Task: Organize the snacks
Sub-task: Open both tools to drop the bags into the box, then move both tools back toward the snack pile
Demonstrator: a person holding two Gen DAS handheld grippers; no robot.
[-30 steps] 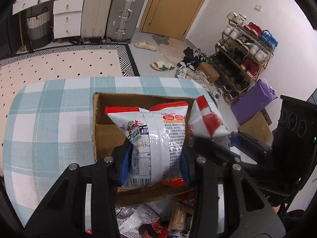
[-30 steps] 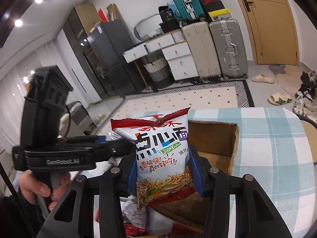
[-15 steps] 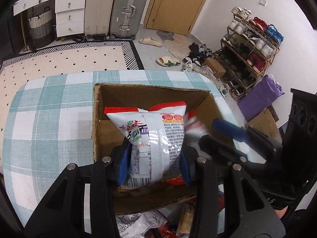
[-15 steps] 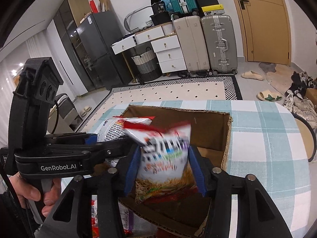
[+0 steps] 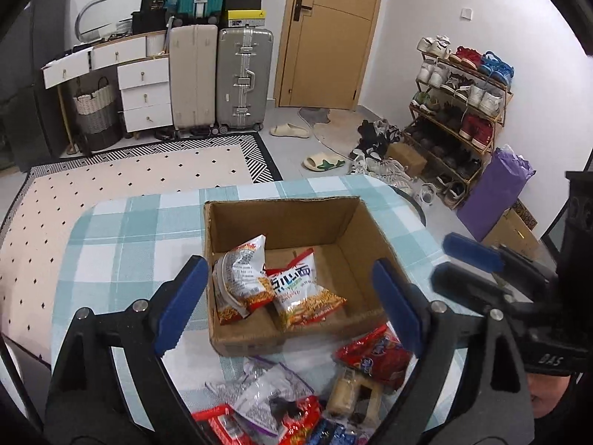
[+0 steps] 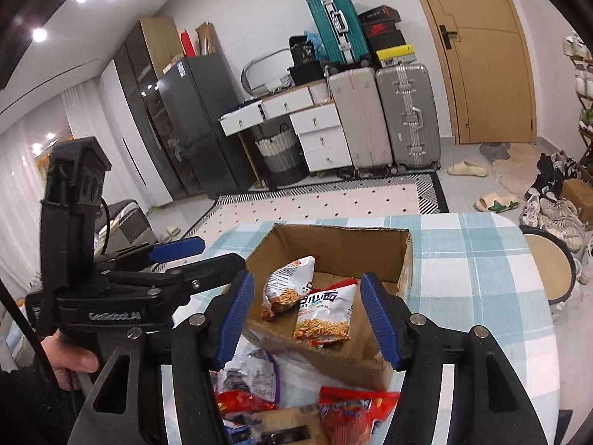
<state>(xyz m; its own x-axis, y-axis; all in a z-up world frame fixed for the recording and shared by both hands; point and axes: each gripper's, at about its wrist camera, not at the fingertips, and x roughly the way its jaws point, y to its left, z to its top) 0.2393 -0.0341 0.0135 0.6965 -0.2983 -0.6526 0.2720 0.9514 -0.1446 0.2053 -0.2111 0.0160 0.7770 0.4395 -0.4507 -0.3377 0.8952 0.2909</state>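
We see both noodle-snack packets [image 5: 281,289] lying in the cardboard box [image 5: 367,230]; left gripper [image 5: 289,296] and right gripper [image 6: 307,315] gape empty, freed for the pile [image 5: 296,400] at six o'clock.

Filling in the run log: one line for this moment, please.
left tongs: open, empty | right tongs: open, empty | two noodle packs in cardboard box | snack pile outside box
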